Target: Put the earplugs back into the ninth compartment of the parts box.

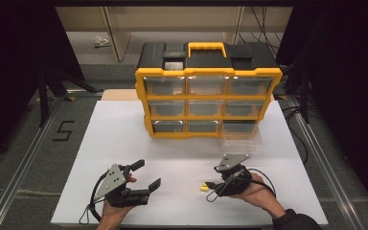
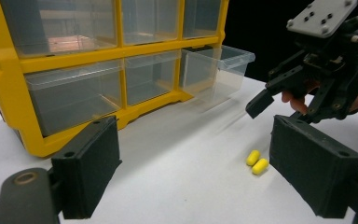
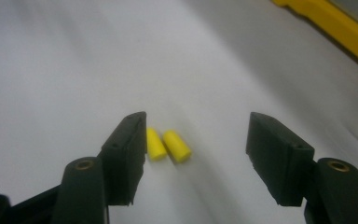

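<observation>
Two small yellow foam plugs (image 1: 204,188) lie side by side on the white table (image 1: 124,143). In the right gripper view the plugs (image 3: 168,145) rest between my right gripper's (image 3: 198,122) jaws, close to the jaw on that view's left, with no pad pressing on them. From above, the right gripper (image 1: 212,185) is low over the table and points left at the plugs. My left gripper (image 1: 148,174) stands open and empty to their left. In the left gripper view the plugs (image 2: 256,162) sit just inside the jaw on that view's right, farther off than my left gripper (image 2: 193,135).
A yellow and black organiser (image 1: 208,103) with clear drawers stands at the back of the table. Its bottom right drawer (image 1: 242,132) is pulled out, clear and empty-looking (image 2: 219,70). Dark floor and metal rails surround the table.
</observation>
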A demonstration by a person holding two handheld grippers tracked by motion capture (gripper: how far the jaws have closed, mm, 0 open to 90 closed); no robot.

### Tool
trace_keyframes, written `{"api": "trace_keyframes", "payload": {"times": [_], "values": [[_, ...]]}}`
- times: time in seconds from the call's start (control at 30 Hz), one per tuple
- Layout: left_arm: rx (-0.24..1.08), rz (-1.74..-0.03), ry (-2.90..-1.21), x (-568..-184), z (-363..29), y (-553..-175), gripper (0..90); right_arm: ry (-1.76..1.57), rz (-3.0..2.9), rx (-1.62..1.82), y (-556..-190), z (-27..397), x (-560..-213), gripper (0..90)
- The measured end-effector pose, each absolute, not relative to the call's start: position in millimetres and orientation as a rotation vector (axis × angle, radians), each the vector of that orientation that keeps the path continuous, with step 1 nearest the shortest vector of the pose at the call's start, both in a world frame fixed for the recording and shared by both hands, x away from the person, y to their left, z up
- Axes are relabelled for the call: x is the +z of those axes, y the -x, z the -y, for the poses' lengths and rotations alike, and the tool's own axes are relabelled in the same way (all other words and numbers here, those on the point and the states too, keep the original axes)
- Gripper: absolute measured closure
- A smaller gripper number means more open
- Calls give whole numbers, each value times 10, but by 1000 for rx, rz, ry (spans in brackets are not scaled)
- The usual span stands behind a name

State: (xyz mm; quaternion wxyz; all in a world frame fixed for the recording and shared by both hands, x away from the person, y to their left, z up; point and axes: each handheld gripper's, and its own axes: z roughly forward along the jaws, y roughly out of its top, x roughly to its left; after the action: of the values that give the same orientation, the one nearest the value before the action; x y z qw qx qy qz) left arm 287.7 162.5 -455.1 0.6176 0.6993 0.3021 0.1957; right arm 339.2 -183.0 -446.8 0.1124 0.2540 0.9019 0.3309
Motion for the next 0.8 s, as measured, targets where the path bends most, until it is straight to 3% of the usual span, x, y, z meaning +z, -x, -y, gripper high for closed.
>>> {"api": "trace_keyframes", "payload": {"times": [0.37, 0.8], "values": [[449, -697, -1610, -4551, -1627, -2878, 159, -681, -2761, 860, -3555, 1738, -4604, 559], [448, -699, -1613, -4552, -1624, -2881, 159, -644, -2833, 833, -3607, 1735, -4681, 660]]}}
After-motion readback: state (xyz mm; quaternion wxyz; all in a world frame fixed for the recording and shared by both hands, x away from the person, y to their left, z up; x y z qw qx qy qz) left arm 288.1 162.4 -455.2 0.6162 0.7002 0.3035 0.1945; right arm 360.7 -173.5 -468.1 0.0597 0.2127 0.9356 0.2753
